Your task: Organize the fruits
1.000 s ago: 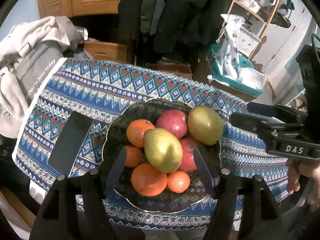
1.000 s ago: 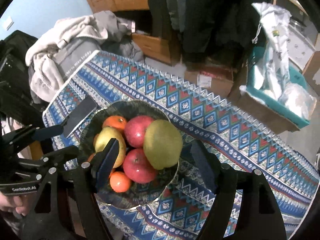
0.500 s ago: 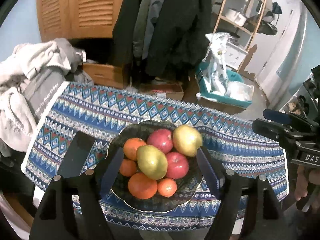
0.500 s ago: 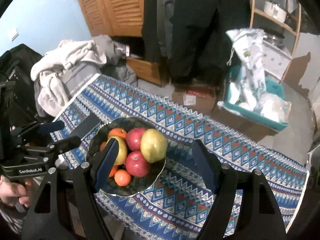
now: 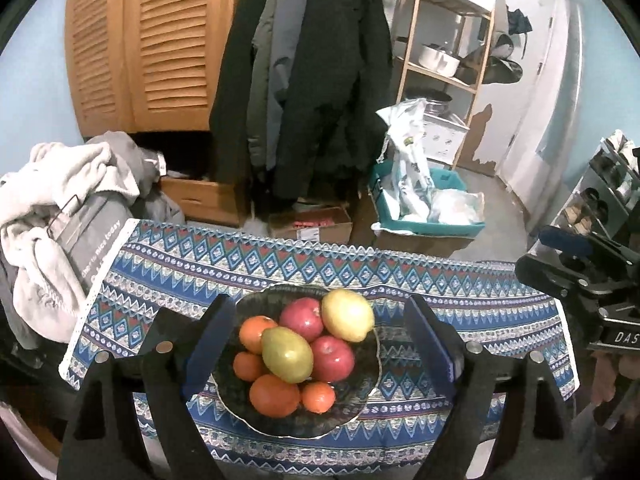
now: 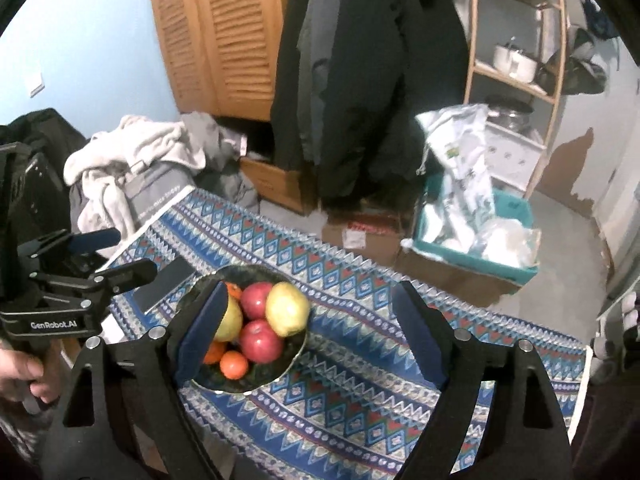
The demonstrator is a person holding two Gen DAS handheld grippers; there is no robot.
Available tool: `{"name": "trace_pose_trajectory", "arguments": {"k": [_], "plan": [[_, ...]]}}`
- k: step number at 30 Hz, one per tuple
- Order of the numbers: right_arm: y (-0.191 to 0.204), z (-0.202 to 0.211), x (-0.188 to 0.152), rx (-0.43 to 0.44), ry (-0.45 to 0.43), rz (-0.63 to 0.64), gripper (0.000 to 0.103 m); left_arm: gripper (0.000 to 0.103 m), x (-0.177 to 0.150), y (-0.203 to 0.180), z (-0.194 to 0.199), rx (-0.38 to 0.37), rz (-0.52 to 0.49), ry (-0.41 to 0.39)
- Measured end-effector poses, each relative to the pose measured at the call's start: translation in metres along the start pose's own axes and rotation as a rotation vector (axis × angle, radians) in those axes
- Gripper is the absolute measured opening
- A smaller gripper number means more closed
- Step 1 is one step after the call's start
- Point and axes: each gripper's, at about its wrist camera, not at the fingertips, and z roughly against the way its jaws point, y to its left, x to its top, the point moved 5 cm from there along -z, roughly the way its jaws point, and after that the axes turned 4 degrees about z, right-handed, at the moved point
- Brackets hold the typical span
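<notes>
A dark patterned bowl (image 5: 352, 420) sits on a blue patterned tablecloth (image 5: 280, 264). It holds two yellow-green pears (image 5: 287, 355), two red apples (image 5: 333, 358) and several oranges (image 5: 274, 395). My left gripper (image 5: 320, 348) is open and empty, high above and in front of the bowl. My right gripper (image 6: 308, 330) is open and empty, high above the cloth to the right of the bowl (image 6: 280, 372). The fruit also shows in the right wrist view (image 6: 260, 340). The left gripper shows at the left edge of the right wrist view (image 6: 92, 264).
A dark phone (image 6: 162, 284) lies on the cloth left of the bowl. A pile of clothes (image 5: 60, 208) sits at the table's left end. Cardboard boxes (image 5: 308, 226), a teal bin (image 5: 424, 220), hanging coats and a wooden shelf stand behind the table.
Both grippers have risen and pulled back from the bowl, so the bowl looks smaller and more of the room shows. The fruit has not moved.
</notes>
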Motion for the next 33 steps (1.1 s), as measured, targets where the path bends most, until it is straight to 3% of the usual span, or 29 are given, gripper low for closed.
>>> {"name": "trace_pose_trajectory", "arguments": {"k": [2,7,15,24,33], "plan": [[-0.005,0.006,-0.001,0.0,-0.02,-0.012,0.087,0.088,0.001,-0.006,0.004,-0.003,-0.011,-0.009],[-0.021,0.018,-0.004,-0.025,-0.048,-0.038,0.087,0.101,0.005,-0.022,0.018,0.038,-0.073,-0.071],[-0.035,0.031,-0.01,-0.057,-0.073,-0.057,0.088,0.102,0.009,-0.038,0.027,0.033,-0.105,-0.095],[-0.048,0.033,-0.017,-0.088,-0.075,-0.072,0.088,0.102,0.006,-0.048,0.013,0.039,-0.106,-0.04],[-0.057,0.032,-0.027,-0.09,-0.057,-0.078,0.088,0.102,0.007,-0.052,0.015,0.043,-0.086,-0.049]]}}
